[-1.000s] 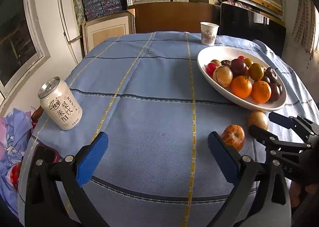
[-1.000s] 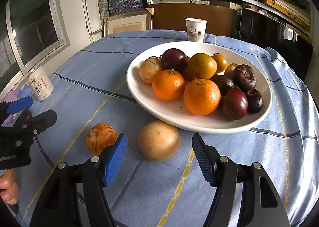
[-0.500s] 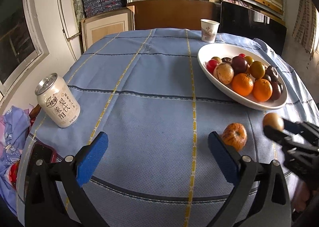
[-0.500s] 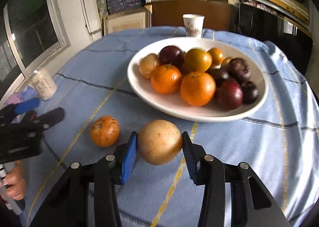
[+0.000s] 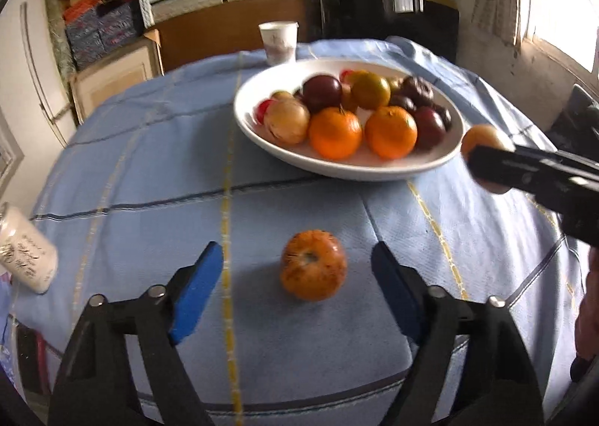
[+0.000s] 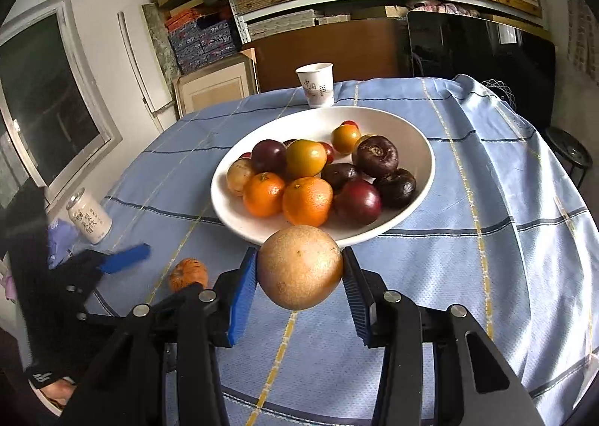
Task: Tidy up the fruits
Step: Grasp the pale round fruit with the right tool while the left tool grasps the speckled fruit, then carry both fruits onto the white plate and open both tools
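At the far left edge of the tabletop (image 6: 486, 276), which is covered by a blue cloth with yellow and dark stripes, a white drink can (image 6: 89, 216) stands upright. Just right of it and nearer the camera, the left claw (image 5: 297, 276) hangs above the cloth with its blue pads (image 5: 196, 291) spread wide and nothing between them. A speckled orange fruit (image 5: 313, 264) lies on the cloth in the gap between those pads, touching neither; in the right wrist view the same fruit (image 6: 188, 273) shows small, well left of the bowl.

Right of that, the right claw (image 6: 299, 281) is closed on a round tan fruit (image 6: 299, 267), its blue pads (image 6: 241, 298) pressed against both sides. The fruit is lifted off the cloth and sits just at the near rim of the white bowl (image 6: 423, 148), not yet over its middle. From the left wrist view the tan fruit (image 5: 483, 137) appears beside the bowl's right rim (image 5: 455, 152), half hidden by a black finger.

The bowl holds two oranges (image 6: 307, 201) at its near side, a pale tan fruit (image 6: 239, 176) at the left, a yellow-green one (image 6: 306, 158), and several dark purple and maroon fruits (image 6: 376, 156) toward the right. Beyond the bowl's far rim stands a white paper cup (image 6: 315, 84).
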Action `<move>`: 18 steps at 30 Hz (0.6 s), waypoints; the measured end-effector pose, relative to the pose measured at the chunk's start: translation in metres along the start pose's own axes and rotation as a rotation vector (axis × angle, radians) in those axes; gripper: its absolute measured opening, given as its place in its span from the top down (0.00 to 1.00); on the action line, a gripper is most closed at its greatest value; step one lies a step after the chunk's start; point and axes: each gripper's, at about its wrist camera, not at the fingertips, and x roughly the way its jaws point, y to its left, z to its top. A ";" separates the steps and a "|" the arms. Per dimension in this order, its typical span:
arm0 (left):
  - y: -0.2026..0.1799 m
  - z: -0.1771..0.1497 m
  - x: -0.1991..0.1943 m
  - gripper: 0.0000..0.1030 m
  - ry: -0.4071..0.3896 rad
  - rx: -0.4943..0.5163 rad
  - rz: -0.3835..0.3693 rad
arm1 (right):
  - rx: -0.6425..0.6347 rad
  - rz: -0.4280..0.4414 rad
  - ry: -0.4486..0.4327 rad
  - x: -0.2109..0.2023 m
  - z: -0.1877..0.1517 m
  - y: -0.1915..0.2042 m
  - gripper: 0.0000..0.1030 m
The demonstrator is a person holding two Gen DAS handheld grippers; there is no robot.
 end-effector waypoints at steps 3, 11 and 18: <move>-0.003 0.003 0.010 0.37 0.027 0.001 -0.004 | 0.005 0.001 -0.004 -0.001 0.000 -0.002 0.56; -0.011 0.001 0.018 0.63 0.053 0.033 0.000 | 0.016 -0.002 -0.010 -0.003 0.001 -0.005 0.56; -0.016 0.005 0.000 0.64 -0.001 0.051 0.012 | 0.016 -0.001 -0.027 -0.007 0.005 -0.007 0.56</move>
